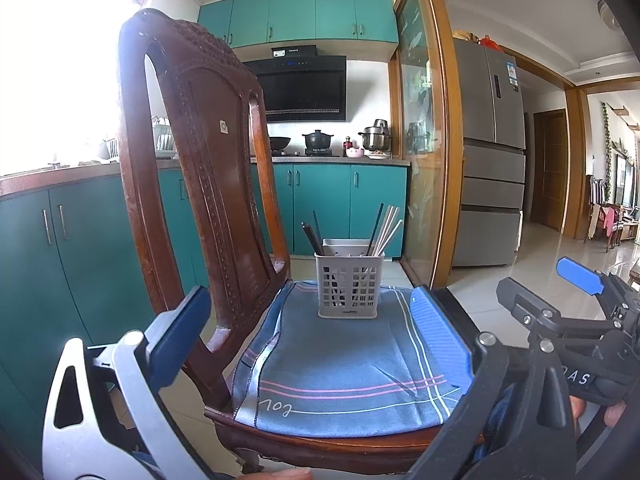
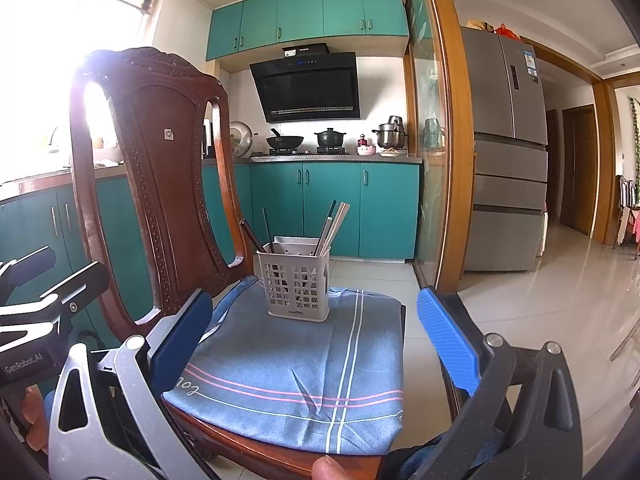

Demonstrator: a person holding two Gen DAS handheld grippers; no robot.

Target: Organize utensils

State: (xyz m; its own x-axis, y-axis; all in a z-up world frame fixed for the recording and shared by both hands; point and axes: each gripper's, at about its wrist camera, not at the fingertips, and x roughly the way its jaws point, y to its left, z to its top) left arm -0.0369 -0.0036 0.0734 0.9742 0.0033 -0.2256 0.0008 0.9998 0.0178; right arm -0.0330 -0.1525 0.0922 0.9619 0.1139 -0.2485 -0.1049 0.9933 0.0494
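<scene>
Grey plastic utensil basket (image 1: 349,286) stands ahead of both my hand-held grippers, chopsticks (image 1: 383,232) upright inside; left hand-held gripper (image 1: 312,336) and right hand-held gripper (image 2: 316,344) spread wide, empty, ready to reach.

Perforated plastic caddy (image 1: 349,287) — glossy wooden chair (image 1: 192,152)
</scene>
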